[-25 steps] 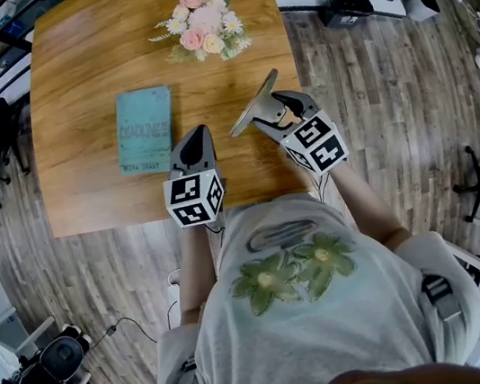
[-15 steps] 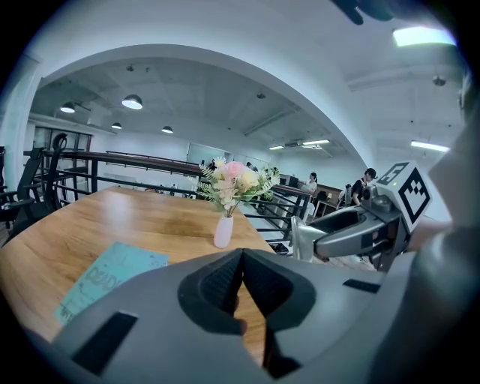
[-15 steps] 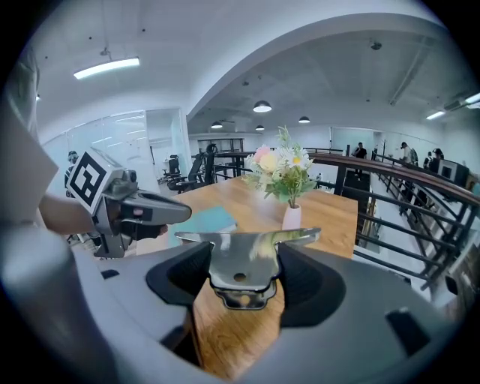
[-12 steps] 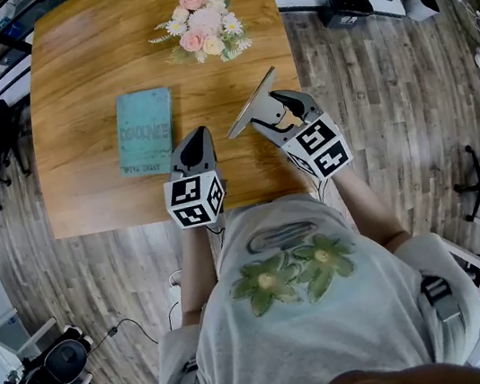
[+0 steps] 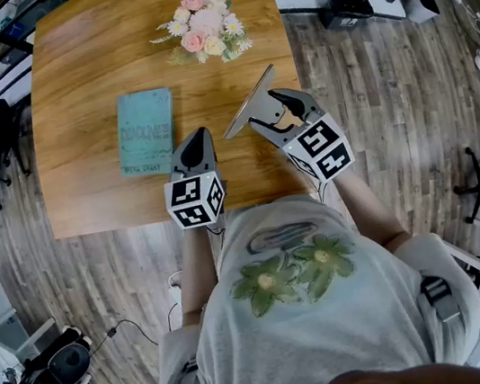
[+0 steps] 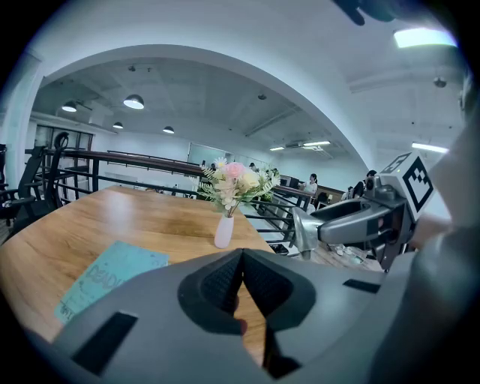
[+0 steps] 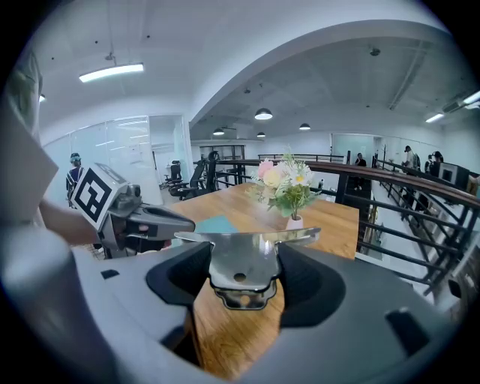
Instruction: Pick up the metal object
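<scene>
A flat shiny metal object [image 5: 249, 103] with a long blade and a holed tab is held off the wooden table [image 5: 84, 76] by my right gripper [image 5: 271, 114], which is shut on it. In the right gripper view the metal object [image 7: 244, 262] sits clamped between the two dark pads, its blade lying crosswise. My left gripper [image 5: 197, 150] hovers over the table's near edge, shut with nothing between its fingers [image 6: 225, 283]. From the left gripper view, the right gripper [image 6: 360, 221] shows at the right with the metal object [image 6: 302, 232].
A teal book [image 5: 145, 130] lies left of the left gripper. A vase of pink and white flowers [image 5: 203, 27] stands at the table's far side. The table's right edge runs close beside the right gripper. Wood-plank floor, black railings and office chairs surround the table.
My right gripper has lifted the metal object a little and shifted it slightly left and farther from me. The left gripper has stayed in place.
</scene>
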Available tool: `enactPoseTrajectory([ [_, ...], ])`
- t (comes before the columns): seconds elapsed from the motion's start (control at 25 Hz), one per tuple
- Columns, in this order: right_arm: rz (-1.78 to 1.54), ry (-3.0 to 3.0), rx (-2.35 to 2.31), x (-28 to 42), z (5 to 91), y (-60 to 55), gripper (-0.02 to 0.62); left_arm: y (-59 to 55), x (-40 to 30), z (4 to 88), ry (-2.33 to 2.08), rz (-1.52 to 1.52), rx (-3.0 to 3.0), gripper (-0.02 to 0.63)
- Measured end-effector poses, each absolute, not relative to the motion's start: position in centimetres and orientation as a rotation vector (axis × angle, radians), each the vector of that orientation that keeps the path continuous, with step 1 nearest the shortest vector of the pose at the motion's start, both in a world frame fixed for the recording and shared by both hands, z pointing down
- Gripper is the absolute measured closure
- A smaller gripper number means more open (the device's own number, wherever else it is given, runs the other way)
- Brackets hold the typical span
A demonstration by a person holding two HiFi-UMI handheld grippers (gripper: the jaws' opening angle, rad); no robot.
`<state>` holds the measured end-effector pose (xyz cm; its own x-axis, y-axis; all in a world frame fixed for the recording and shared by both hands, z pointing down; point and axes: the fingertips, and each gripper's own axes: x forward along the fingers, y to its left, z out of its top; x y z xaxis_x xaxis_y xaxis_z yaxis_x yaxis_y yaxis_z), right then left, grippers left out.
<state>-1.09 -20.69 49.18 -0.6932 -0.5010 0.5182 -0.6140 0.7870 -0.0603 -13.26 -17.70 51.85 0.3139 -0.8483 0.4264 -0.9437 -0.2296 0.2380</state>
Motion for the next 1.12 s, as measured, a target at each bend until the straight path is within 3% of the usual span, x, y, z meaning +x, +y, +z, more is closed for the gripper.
enactPoseTrajectory([
  [1.12, 0.261, -2.565, 0.816, -1.7, 46.1, -20.4, 0.305, -17.5, -13.0, 51.7, -1.590, 0.283, 2.138, 0.595],
])
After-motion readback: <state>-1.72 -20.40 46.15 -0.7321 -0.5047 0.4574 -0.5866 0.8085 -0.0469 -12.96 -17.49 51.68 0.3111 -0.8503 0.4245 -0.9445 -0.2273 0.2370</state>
